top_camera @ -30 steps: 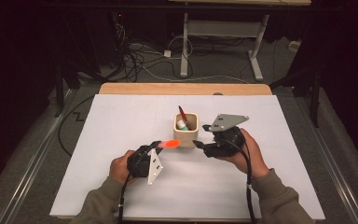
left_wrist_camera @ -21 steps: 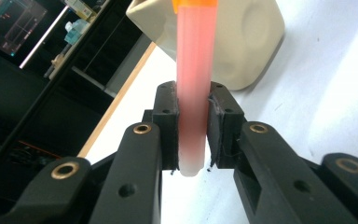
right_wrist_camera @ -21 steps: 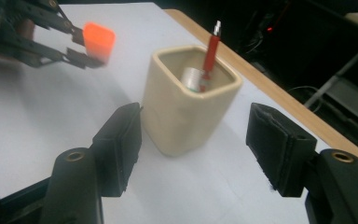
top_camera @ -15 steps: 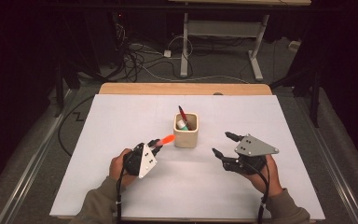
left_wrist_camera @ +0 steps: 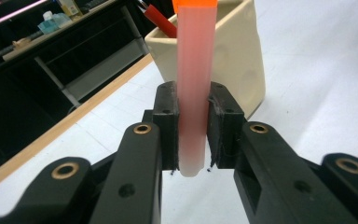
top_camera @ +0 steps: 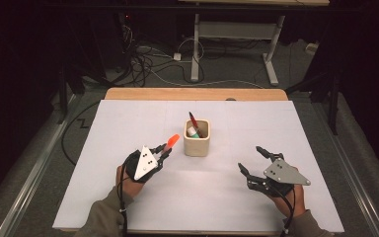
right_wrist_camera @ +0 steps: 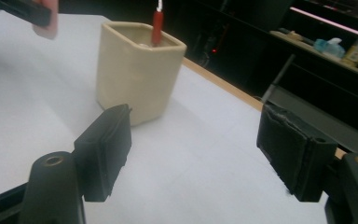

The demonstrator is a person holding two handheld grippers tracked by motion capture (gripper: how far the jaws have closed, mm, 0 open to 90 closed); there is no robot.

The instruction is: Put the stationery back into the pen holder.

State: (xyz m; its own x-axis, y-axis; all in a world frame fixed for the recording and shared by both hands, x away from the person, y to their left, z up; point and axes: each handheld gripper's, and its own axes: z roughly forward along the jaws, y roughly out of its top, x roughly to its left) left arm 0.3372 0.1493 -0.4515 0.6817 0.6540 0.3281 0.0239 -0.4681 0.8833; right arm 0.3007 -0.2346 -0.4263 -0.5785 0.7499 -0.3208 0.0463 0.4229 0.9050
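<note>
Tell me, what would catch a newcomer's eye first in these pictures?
Probably the orange-capped pink marker, clamped in the left gripper and pointing toward the cream pen holder near the middle of the white table. The holder already has a red pen leaning in it. To its right, the right gripper sits low over the table, its jaws having just been opening with nothing between them.
</note>
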